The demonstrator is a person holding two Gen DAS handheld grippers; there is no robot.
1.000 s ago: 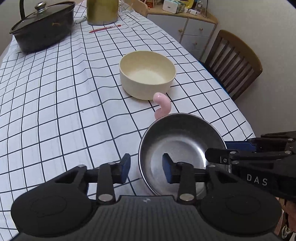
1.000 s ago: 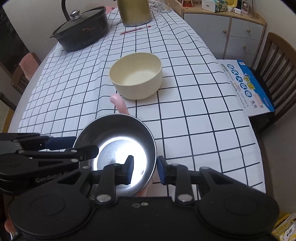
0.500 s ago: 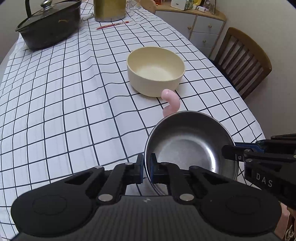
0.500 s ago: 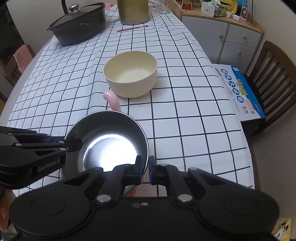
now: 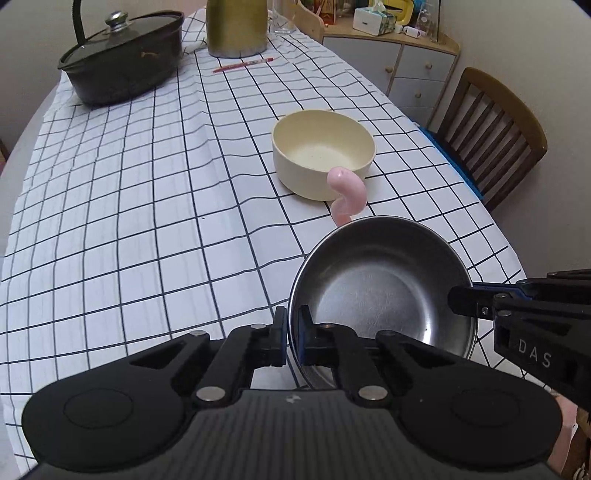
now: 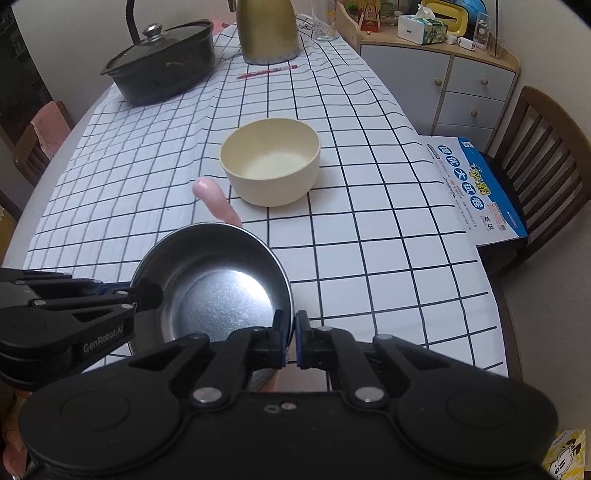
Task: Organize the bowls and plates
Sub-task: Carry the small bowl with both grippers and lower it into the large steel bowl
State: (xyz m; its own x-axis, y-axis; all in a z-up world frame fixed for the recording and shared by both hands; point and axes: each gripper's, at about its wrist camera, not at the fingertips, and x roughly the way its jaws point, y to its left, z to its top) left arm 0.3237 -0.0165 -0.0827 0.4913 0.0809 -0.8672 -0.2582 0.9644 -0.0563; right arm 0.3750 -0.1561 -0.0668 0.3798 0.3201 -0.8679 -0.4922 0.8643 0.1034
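In the left wrist view the left gripper (image 5: 291,341) pinches the steel bowl's (image 5: 384,295) near-left rim, just short of the cream bowl (image 5: 323,157), and in the right wrist view the right gripper (image 6: 292,339) clamps its near-right rim.

A long table under a white tablecloth with a black grid (image 5: 155,206) is carrying several things — a round cream bowl (image 5: 323,155) is sitting toward its right side, while a black lidded pot (image 5: 122,55), a tall gold metal canister (image 5: 236,27) and a red pen (image 5: 242,64) are lying at the far end.
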